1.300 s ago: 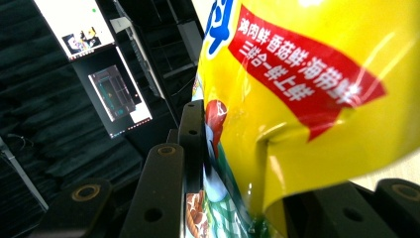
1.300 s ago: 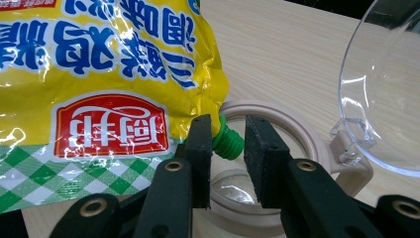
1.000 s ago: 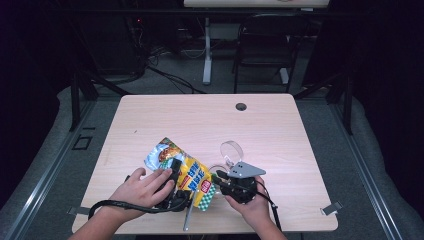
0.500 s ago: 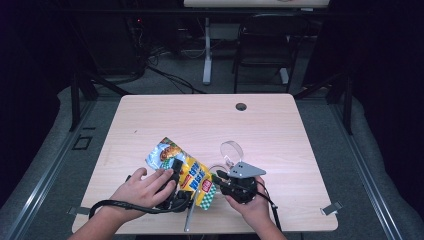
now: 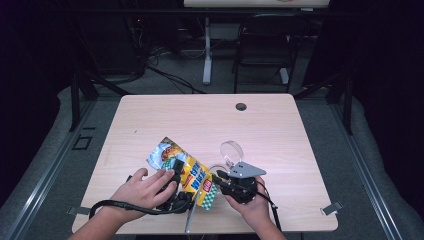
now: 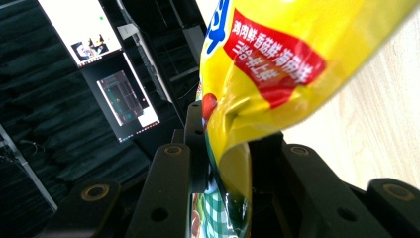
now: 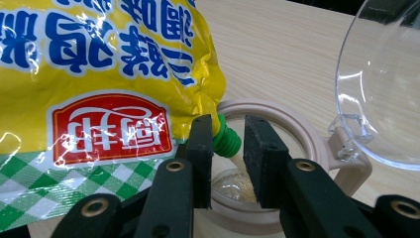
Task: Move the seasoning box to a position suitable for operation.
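My left hand-held gripper (image 6: 218, 163) pinches the pouch (image 5: 186, 170) at lower centre; my right hand-held gripper (image 7: 228, 148), slightly spread around its green cap (image 7: 225, 140), probably must close and twist next.

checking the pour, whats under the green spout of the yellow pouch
Under the green spout sits a beige open container, with something pale and grainy inside. The right claw straddles the spout and hides most of the container's bottom.

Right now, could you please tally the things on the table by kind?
Sauce pouches: 1
Lidded containers: 1, its clear lid flipped open
Grippers: 2, left gripper, right gripper
Total: 4
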A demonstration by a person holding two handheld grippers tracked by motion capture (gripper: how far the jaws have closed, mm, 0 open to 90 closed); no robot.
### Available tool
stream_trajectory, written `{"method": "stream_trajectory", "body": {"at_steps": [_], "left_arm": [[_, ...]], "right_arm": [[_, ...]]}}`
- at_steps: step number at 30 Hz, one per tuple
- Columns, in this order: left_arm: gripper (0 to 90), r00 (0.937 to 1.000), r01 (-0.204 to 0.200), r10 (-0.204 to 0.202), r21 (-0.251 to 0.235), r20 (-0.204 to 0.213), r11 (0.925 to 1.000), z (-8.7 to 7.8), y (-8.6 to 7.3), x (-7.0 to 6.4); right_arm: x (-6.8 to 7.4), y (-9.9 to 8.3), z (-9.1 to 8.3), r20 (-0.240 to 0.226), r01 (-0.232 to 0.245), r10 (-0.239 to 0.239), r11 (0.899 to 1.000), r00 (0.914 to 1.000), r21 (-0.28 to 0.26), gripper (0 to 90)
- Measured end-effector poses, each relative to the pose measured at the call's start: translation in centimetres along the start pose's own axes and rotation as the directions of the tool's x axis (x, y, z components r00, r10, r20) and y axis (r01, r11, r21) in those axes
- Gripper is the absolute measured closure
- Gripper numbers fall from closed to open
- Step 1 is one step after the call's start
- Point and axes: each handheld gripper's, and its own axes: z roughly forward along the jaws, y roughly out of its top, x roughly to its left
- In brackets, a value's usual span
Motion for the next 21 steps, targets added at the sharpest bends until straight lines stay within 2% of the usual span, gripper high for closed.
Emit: {"method": "stream_trajectory", "body": {"at_steps": [2,5,6,18,21], "left_arm": [[75.6,1.0000,0.000,0.000,0.000,-0.007,1.0000,0.01,0.02,0.00],[75.9,0.9999,0.012,-0.012,0.001,0.005,0.9999,0.01,0.02,-0.01],[76.0,1.0000,-0.004,0.004,0.000,-0.004,1.0000,-0.02,0.05,0.11],[76.7,0.9999,-0.015,0.015,-0.004,-0.005,0.9999,-0.20,0.11,0.25],[76.7,0.9998,-0.018,0.018,-0.004,0.006,0.9998,-0.25,0.13,0.36]], "right_arm": [[-0.02,0.00,0.01,-0.002,-0.001,0.001,1.000,1.0000,0.000,73.6],[-0.07,-0.03,0.01,-0.002,-0.009,0.009,1.000,1.0000,-0.001,73.7],[-0.07,-0.03,0.01,-0.002,-0.009,0.009,1.000,1.0000,-0.002,73.7],[-0.01,-0.02,-0.01,-0.001,-0.009,0.009,1.000,1.0000,0.000,73.7],[-0.02,-0.02,-0.03,-0.001,-0.008,0.008,1.000,1.0000,0.001,73.7]]}}
